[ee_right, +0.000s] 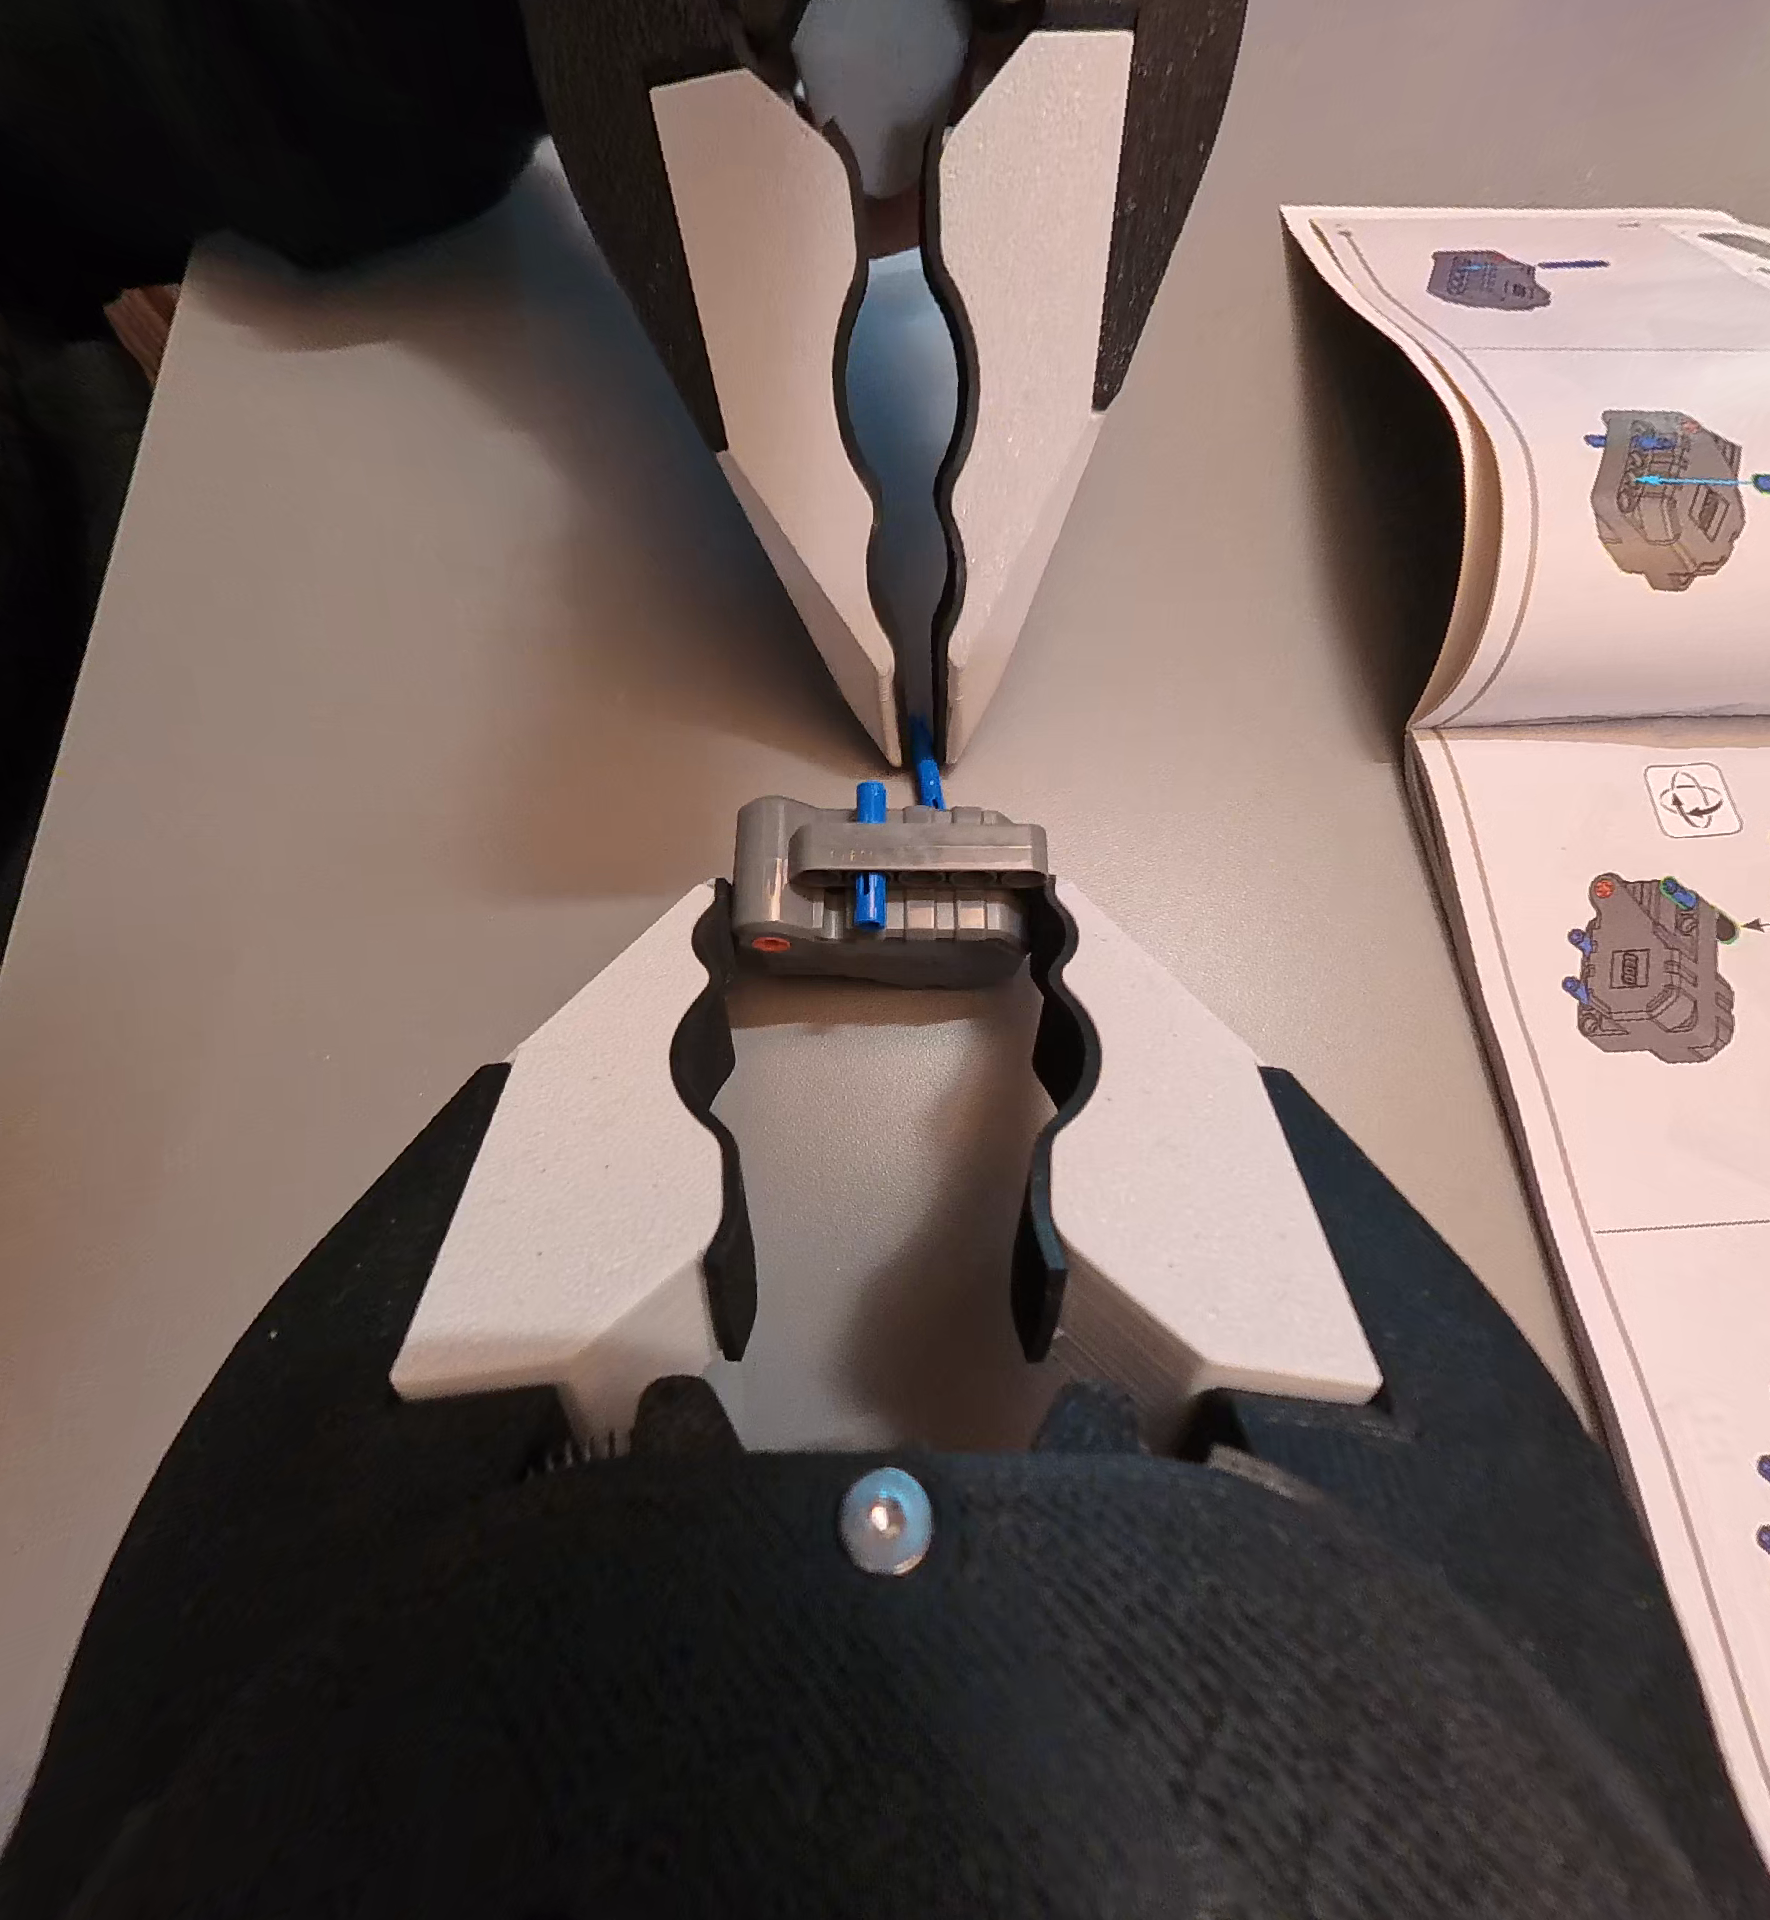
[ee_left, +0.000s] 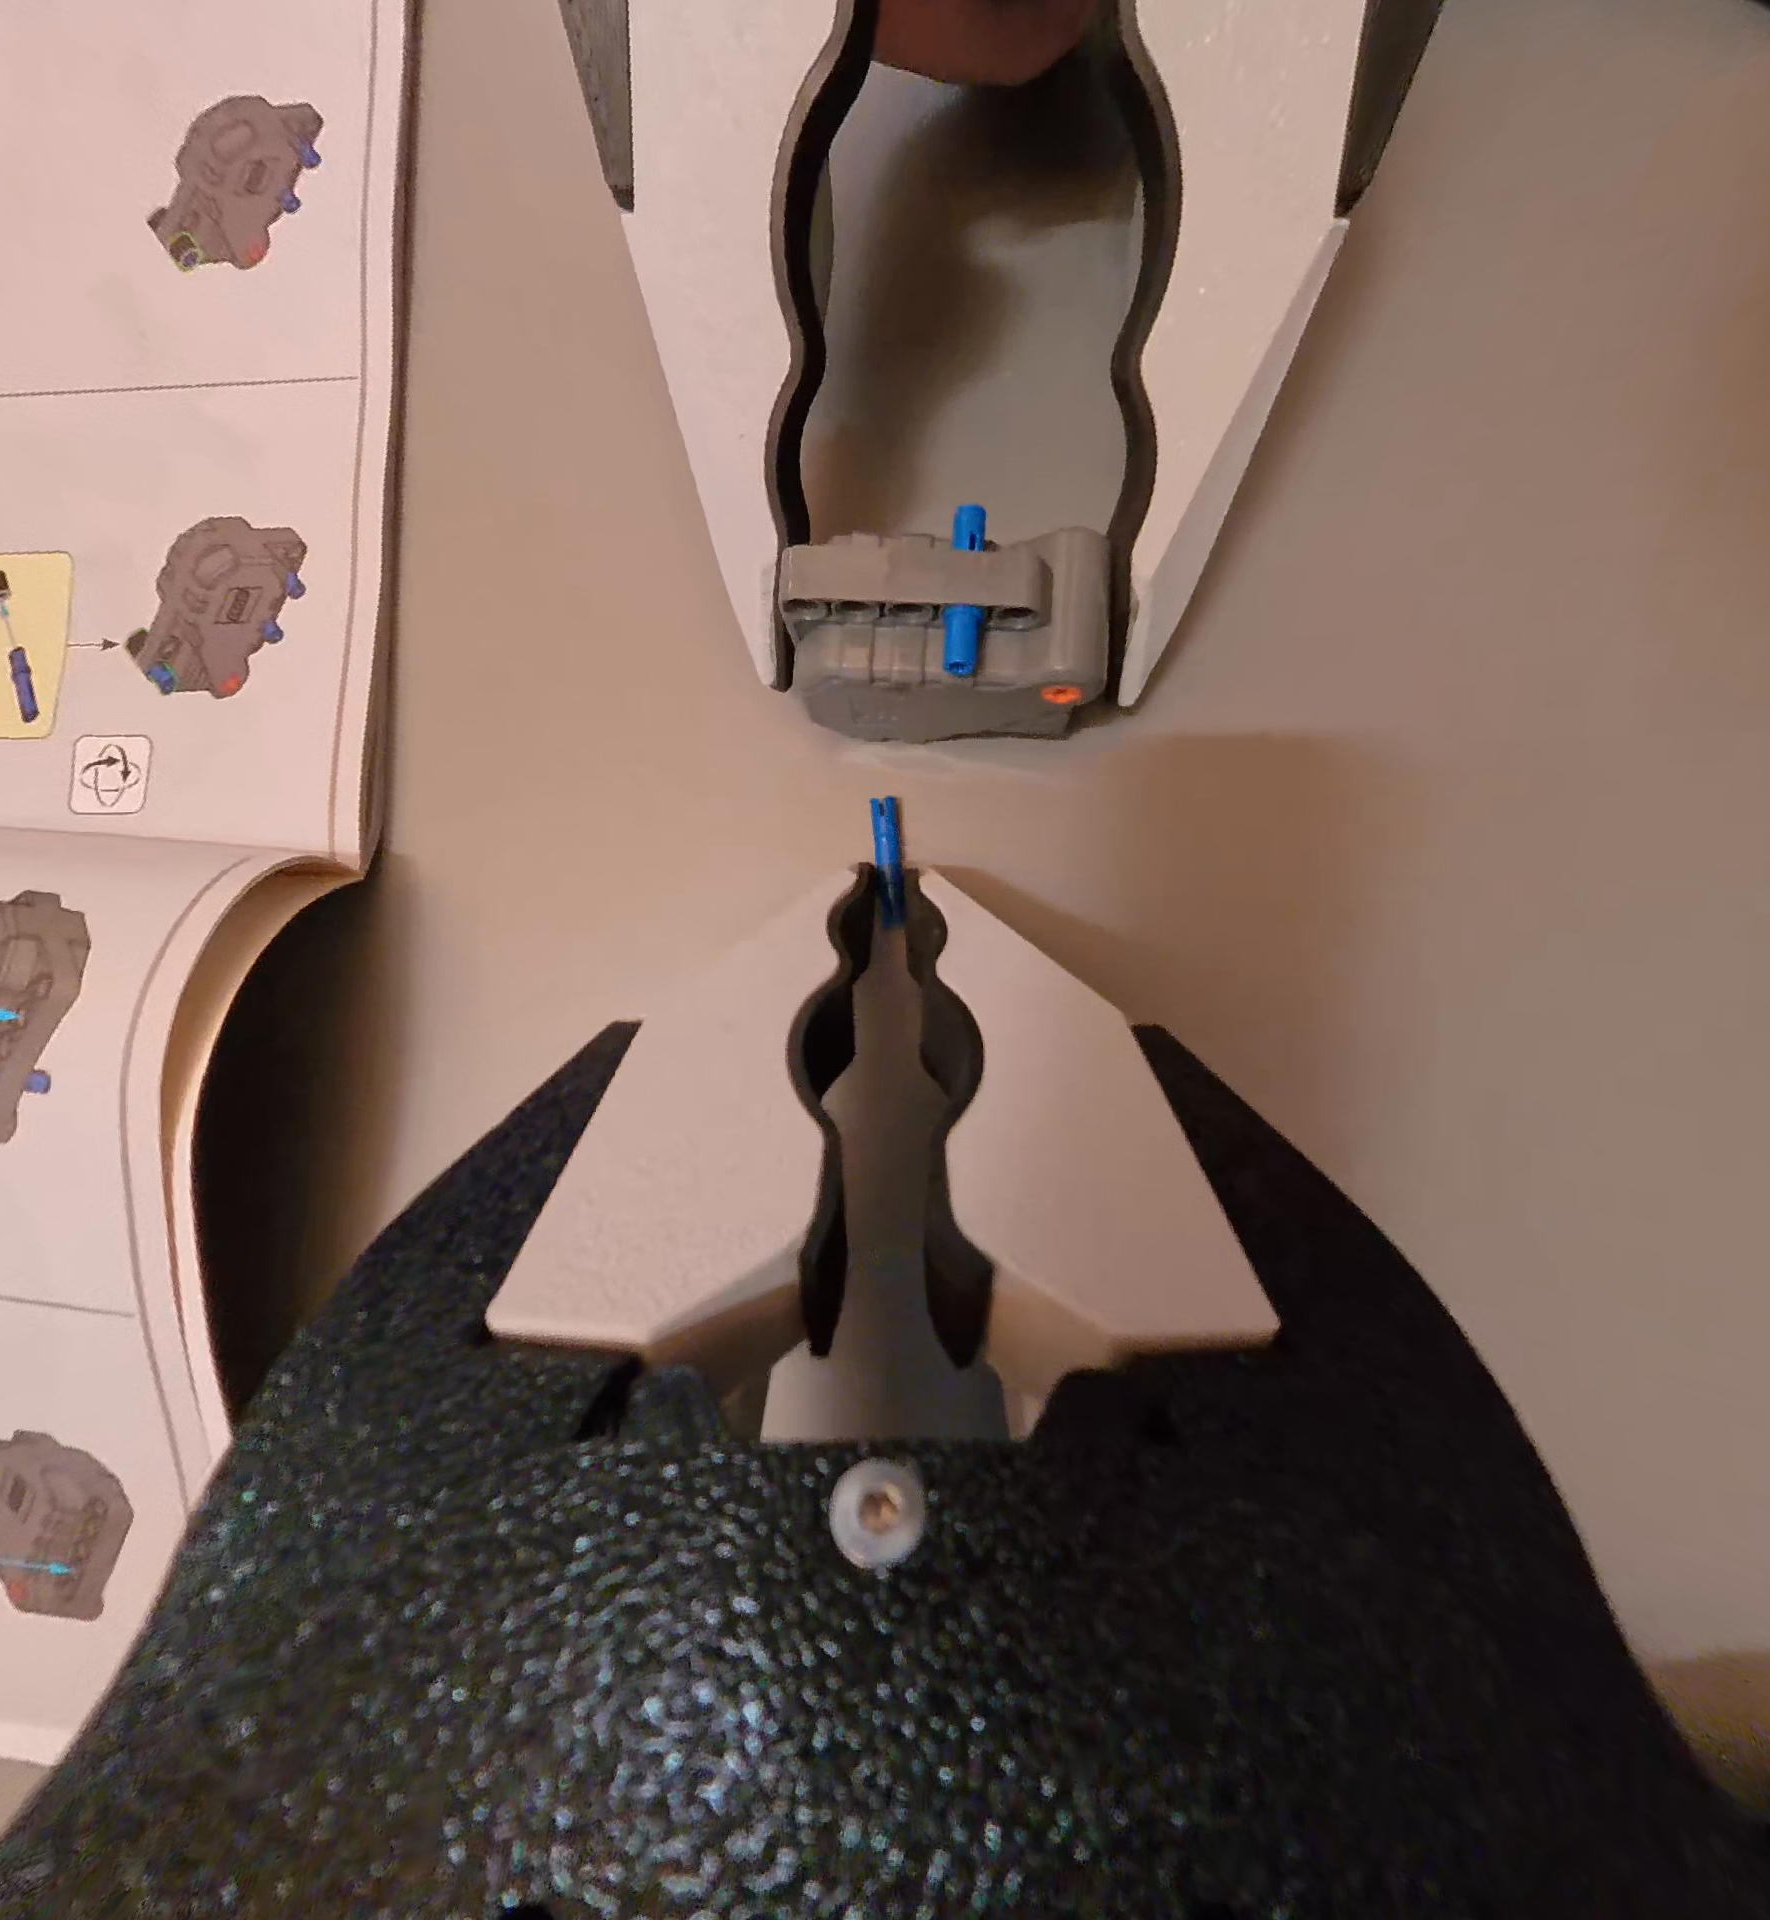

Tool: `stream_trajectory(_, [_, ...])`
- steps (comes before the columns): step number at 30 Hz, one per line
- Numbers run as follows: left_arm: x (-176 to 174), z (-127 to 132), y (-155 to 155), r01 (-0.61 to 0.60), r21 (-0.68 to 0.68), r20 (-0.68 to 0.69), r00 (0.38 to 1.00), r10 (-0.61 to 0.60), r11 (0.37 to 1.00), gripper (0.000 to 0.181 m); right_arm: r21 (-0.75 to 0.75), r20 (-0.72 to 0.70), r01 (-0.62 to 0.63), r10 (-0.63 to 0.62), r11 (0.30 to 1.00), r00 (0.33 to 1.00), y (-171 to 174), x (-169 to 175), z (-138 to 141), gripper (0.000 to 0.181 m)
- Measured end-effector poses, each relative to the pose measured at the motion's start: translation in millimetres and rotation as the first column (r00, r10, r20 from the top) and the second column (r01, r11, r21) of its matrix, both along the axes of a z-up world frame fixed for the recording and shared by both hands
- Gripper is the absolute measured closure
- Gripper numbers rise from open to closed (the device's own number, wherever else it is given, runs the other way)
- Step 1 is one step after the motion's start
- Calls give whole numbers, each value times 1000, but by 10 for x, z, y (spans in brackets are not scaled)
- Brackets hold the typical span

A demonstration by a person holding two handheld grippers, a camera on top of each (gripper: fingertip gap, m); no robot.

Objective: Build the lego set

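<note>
My left gripper (ee_left: 891,883) is shut on a small blue pin (ee_left: 886,847) that sticks out past its fingertips. It points at the grey lego motor block (ee_left: 948,644) a short way ahead. My right gripper (ee_right: 886,914) is shut on that grey block (ee_right: 886,914), which carries a grey beam (ee_right: 922,847) and one blue pin (ee_right: 868,873) through it. In the right wrist view the left gripper (ee_right: 922,743) faces me, and its blue pin (ee_right: 925,764) nearly touches the block's far side. The two grippers face each other over the table.
An open instruction booklet (ee_left: 133,623) lies on the beige table (ee_left: 1483,935) left of the left gripper; in the right wrist view the booklet (ee_right: 1639,935) is on the right. The table's edge (ee_right: 164,343) shows at the far left of the right wrist view.
</note>
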State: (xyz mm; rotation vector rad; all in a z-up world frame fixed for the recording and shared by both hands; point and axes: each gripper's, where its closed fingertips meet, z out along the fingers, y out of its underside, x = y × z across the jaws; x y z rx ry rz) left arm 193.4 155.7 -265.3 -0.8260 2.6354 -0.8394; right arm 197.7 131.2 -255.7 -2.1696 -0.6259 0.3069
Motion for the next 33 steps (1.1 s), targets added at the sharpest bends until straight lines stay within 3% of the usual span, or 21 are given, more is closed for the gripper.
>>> stream_trajectory(1, [2,1,-2,16,10,16,1000,-16,1000,179,0,0,0,0,1000,1000,0,0,0,125])
stream_trajectory(6, [42,47,24,78,98,129,987,-91,992,179,-2,-3,-1,1,1000,1000,-1,-3,0,125])
stream_trajectory(11, [77,273,-48,85,15,214,973,-86,996,179,-2,-1,-1,1,1000,1000,-2,-3,0,125])
stream_trajectory(25, [115,335,-156,62,-48,125,991,-55,997,180,-2,0,-4,4,1000,1000,-2,-7,-1,125])
stream_trajectory(33, [93,296,-151,36,5,58,998,-36,999,180,1,6,-9,9,1000,1000,6,-16,-4,125])
